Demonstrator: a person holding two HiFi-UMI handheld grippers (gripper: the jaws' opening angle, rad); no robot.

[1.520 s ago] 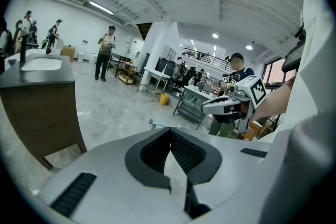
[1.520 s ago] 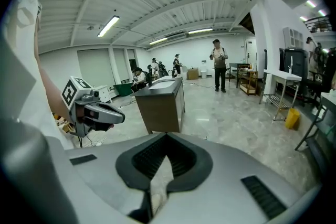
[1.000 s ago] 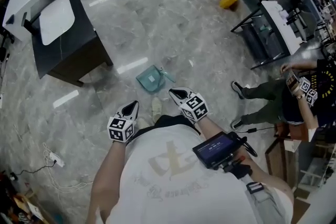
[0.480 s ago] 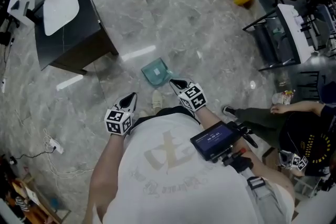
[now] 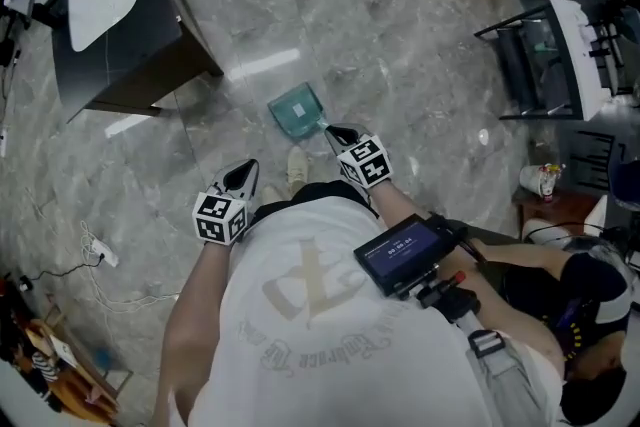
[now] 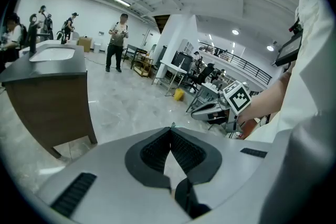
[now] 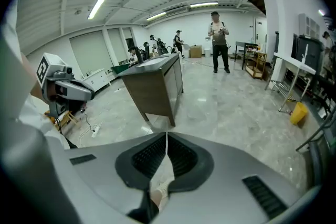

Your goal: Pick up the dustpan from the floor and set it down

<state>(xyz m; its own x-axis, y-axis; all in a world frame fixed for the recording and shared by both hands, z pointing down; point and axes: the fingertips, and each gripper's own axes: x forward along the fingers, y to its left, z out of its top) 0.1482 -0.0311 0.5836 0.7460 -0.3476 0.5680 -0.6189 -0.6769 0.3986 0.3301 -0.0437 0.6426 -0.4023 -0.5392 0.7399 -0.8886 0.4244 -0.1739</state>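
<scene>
dustpan (image 5: 296, 110) on the floor (image 5: 380, 45). right gripper (image 5: 340, 133) just beside its handle (image 5: 322, 126), left gripper (image 5: 245, 173) farther from it; both have jaws together, empty. we judge the risk: unopened jaws would shove the dustpan away, not grasp it.

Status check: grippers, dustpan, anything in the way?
Left gripper and right gripper both shut, empty. Dustpan on the floor, not yet picked up, right gripper close beside it. Nothing between them; shoe off to the side.
</scene>
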